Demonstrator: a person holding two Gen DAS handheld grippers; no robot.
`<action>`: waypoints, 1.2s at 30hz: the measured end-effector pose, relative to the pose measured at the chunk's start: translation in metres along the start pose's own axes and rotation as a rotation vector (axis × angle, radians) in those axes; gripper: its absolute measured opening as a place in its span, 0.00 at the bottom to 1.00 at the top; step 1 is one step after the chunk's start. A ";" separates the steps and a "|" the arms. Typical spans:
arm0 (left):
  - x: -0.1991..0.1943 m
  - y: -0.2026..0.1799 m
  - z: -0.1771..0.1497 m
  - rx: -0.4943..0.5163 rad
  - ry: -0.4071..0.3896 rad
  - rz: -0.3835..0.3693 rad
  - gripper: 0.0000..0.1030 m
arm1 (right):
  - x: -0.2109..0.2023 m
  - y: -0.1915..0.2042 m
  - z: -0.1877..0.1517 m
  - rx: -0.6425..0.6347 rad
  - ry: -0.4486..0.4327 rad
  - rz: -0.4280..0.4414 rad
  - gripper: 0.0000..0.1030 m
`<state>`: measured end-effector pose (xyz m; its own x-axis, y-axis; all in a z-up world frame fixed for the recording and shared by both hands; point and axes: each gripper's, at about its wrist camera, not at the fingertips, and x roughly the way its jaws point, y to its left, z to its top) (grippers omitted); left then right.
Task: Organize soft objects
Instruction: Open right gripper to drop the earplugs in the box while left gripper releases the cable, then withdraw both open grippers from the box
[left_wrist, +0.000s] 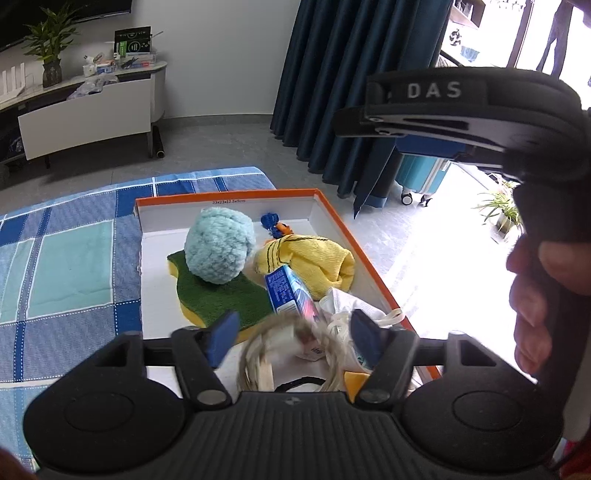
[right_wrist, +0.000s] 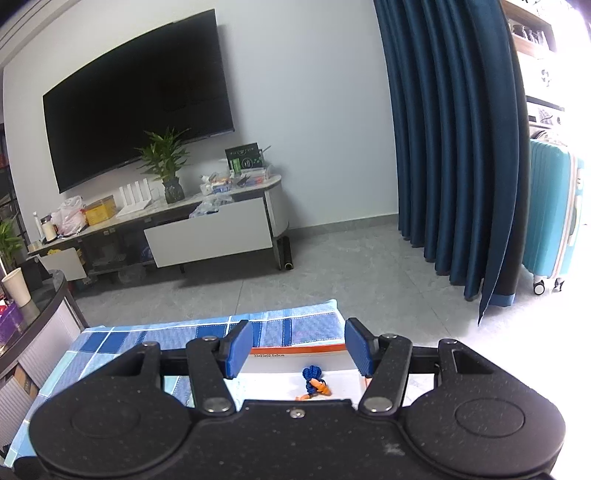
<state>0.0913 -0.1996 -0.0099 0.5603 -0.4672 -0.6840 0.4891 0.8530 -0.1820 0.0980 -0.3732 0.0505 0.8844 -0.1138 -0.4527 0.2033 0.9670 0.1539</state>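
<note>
Already my left tool (left_wrist: 291, 338) stands open over a blurred braided ring (left_wrist: 288, 350), not pinching it; my right tool (right_wrist: 299, 354) is open and empty. In the orange-edged box (left_wrist: 369, 266) lie the yarn ball (left_wrist: 219, 245), sponge (left_wrist: 221, 295), yellow cloth (left_wrist: 314, 264) and knotted cord (right_wrist: 314, 382). Sorting looks nearly finished.
</note>
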 end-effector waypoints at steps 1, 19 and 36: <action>-0.003 -0.001 -0.001 0.001 -0.011 0.012 0.85 | -0.005 0.000 0.000 0.000 -0.007 -0.001 0.66; -0.068 0.001 -0.024 -0.084 -0.045 0.318 1.00 | -0.095 0.003 -0.043 -0.035 0.015 -0.043 0.77; -0.091 -0.007 -0.078 -0.111 0.014 0.349 1.00 | -0.145 0.004 -0.116 -0.086 0.173 -0.083 0.80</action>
<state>-0.0146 -0.1448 -0.0017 0.6708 -0.1411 -0.7281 0.1942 0.9809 -0.0112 -0.0779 -0.3262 0.0151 0.7792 -0.1607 -0.6059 0.2297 0.9725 0.0375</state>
